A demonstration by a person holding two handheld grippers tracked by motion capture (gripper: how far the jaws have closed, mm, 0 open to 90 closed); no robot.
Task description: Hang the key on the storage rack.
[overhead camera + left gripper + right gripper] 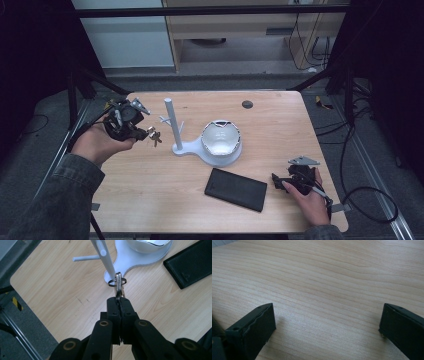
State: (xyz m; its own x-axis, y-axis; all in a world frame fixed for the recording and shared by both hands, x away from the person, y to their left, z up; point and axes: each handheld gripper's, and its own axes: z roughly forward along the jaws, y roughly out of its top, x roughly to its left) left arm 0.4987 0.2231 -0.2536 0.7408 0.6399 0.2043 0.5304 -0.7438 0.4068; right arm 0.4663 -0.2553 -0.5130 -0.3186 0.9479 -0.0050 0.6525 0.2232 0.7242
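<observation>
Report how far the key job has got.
Done: the keys are off the table, pinched in the shut left tongs and held in the air beside the white stand. In hand: they hang close to the stand's pegs, so hanging them there seems the likely aim. Left: the ring is on no peg yet. The right tongs are open over bare wood, near the wallet.

The table (150, 175) is pale wood with a fine grain. The stand (176, 131) and its bowl (220, 140) are white. The wallet (236, 189) is black. The keys (119, 286) are silvery on a dark ring. Both grippers' jaws are black.
</observation>
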